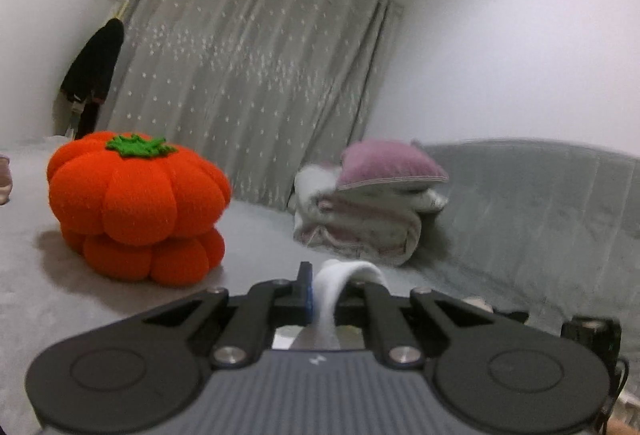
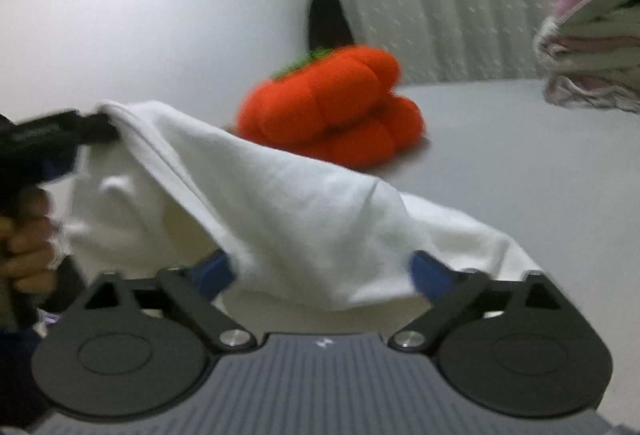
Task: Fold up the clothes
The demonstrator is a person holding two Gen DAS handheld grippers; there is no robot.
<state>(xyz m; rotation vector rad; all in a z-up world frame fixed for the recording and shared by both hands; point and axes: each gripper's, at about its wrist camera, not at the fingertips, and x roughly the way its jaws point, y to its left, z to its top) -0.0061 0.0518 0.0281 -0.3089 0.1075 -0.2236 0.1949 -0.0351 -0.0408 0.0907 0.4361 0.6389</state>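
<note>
white garment (image 2: 304, 211): soft, light, limp | left hand-held gripper (image 1: 326, 295) pinching edge | right hand-held gripper (image 2: 320, 271) spread under drape | best grip: hem corners

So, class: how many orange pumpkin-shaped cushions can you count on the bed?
2, stacked: the upper pumpkin cushion with its green stalk sits on the lower pumpkin cushion, left of the folded bedding pile. Others may be hidden outside both views.
</note>
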